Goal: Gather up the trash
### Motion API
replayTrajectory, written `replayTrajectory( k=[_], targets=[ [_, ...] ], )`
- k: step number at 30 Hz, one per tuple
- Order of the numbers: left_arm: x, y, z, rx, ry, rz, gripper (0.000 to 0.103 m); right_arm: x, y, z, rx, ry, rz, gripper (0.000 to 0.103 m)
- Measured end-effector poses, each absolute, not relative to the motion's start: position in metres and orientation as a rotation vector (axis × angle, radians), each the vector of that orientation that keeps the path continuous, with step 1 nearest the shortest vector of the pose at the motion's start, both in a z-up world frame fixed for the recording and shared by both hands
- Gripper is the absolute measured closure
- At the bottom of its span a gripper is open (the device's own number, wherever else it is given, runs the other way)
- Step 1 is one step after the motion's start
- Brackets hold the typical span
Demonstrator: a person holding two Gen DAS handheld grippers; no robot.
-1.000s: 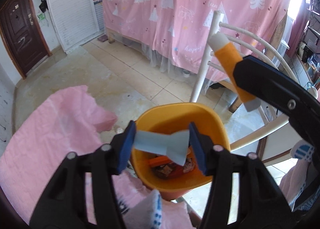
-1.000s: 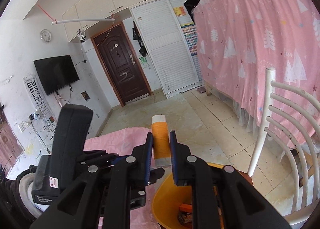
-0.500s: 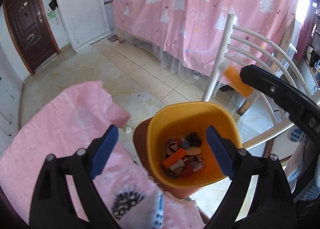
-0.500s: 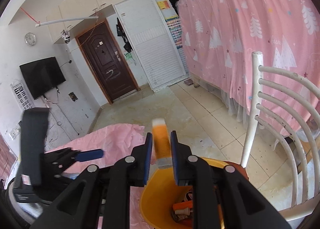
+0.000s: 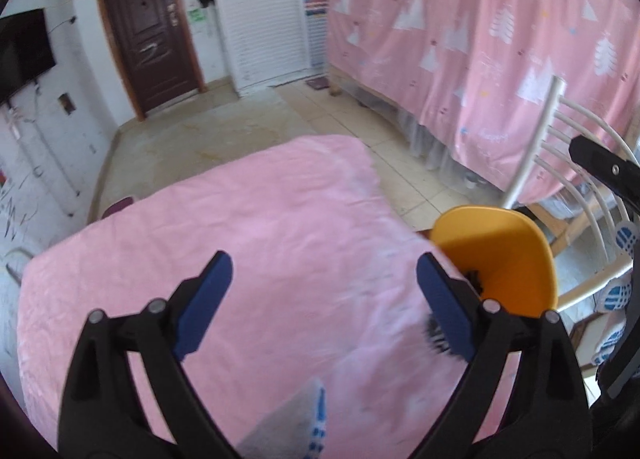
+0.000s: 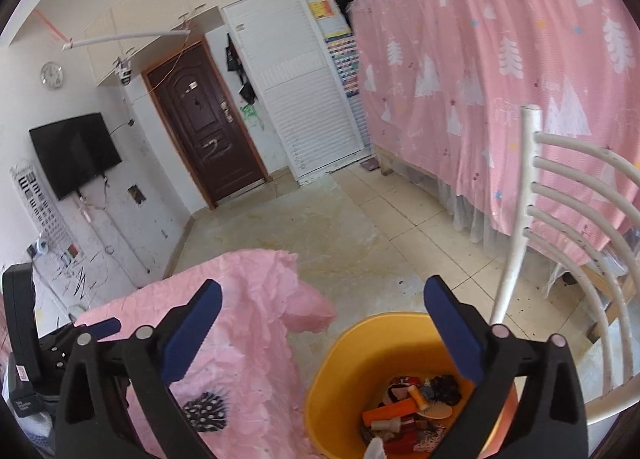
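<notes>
An orange bin (image 6: 360, 375) stands on a chair seat beside the pink-covered table (image 6: 248, 347); it holds several bits of trash (image 6: 412, 407), among them an orange tube. In the left wrist view the bin (image 5: 504, 251) shows at the right, past the table's edge. My right gripper (image 6: 322, 331) is open and empty above the bin. My left gripper (image 5: 324, 303) is open and empty over the pink cloth (image 5: 248, 243). A black-and-white spotted item (image 6: 206, 411) lies on the cloth near the bin.
A white slatted chair back (image 6: 560, 227) rises right of the bin. A pink tree-print curtain (image 6: 500, 59) hangs behind it. Tiled floor (image 6: 320, 235) stretches to a brown door (image 6: 204, 127). A blue-and-white cloth (image 5: 316, 415) lies at the table's near edge.
My left gripper let its pale paper scrap go and swung left over the table. My right gripper opened and the orange tube dropped into the bin.
</notes>
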State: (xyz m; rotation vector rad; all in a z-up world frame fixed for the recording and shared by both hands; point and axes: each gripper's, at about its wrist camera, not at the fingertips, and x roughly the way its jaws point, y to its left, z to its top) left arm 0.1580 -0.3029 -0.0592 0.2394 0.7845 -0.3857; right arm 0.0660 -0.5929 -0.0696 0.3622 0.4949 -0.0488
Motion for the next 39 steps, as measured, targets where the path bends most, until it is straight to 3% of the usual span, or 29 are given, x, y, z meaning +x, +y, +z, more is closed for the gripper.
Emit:
replayTrajectory(
  k=[27, 39],
  targets=[
    [0.135, -0.089, -0.031, 0.02, 0.662, -0.068, 0.011, 0.103, -0.349, -0.044, 0.12, 0.49, 0.266, 0.011],
    [0.126, -0.036, -0.031, -0.056, 0.613, 0.018, 0.011, 0.107, -0.313, -0.053, 0.084, 0.465, 0.325, 0.011]
  ],
)
